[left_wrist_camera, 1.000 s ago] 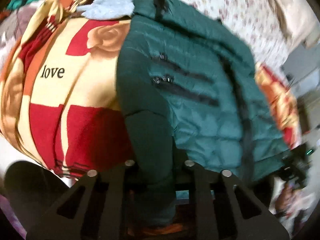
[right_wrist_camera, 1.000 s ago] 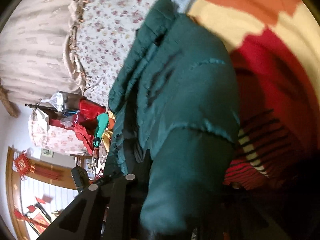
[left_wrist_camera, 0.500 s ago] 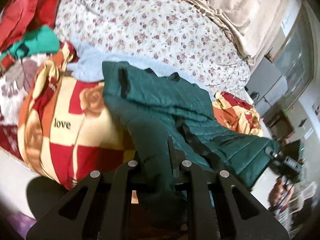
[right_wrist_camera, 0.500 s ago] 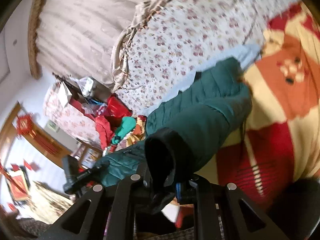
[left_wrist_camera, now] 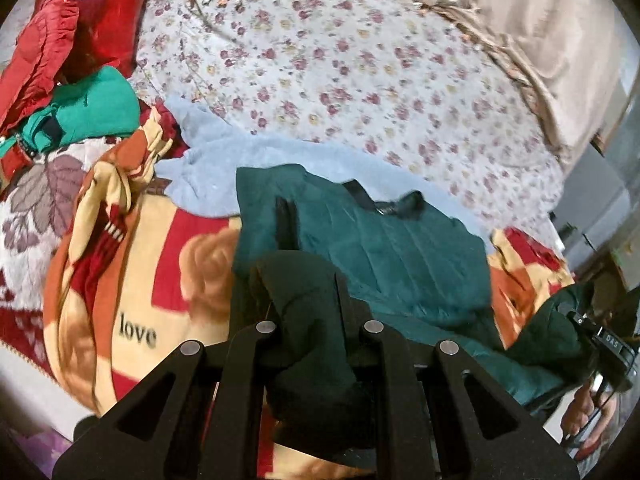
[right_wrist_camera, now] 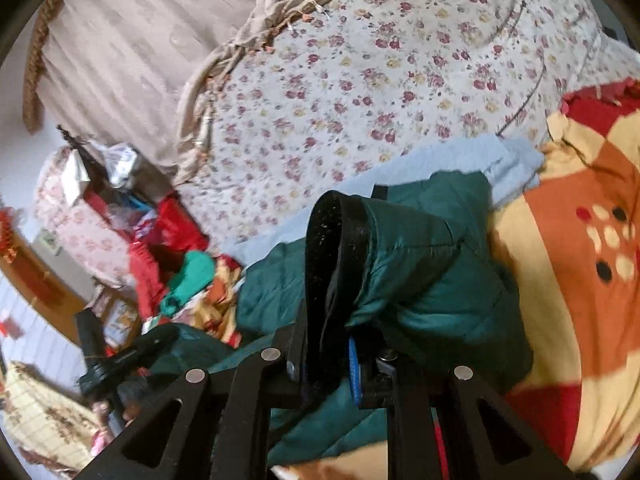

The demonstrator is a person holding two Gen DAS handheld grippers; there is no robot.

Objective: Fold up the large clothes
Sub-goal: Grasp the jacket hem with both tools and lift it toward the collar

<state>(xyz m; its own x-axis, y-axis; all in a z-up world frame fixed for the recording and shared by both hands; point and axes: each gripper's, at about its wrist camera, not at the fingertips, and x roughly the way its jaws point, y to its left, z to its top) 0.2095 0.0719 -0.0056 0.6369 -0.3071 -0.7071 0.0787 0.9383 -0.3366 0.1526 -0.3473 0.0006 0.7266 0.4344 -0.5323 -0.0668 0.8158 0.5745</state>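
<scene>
A dark green quilted jacket (left_wrist_camera: 392,248) lies on a red, cream and orange "love" blanket (left_wrist_camera: 132,304) on the bed. My left gripper (left_wrist_camera: 316,332) is shut on a bunched dark end of the jacket, which fills the gap between the fingers. My right gripper (right_wrist_camera: 332,356) is shut on another end of the jacket (right_wrist_camera: 416,264), with its black cuff band (right_wrist_camera: 336,232) standing up between the fingers. The right gripper also shows at the right edge of the left wrist view (left_wrist_camera: 600,344), holding the jacket's far end.
A pale blue cloth (left_wrist_camera: 224,168) lies behind the jacket. A floral quilt (left_wrist_camera: 340,60) covers the back of the bed, with beige bedding (right_wrist_camera: 132,52) beyond. A pile of red and green clothes (left_wrist_camera: 68,80) sits at the left.
Both grippers have lifted and pulled back with the jacket ends. The jacket has folded over itself and now covers less of the blanket. Both views tilted up toward the floral quilt.
</scene>
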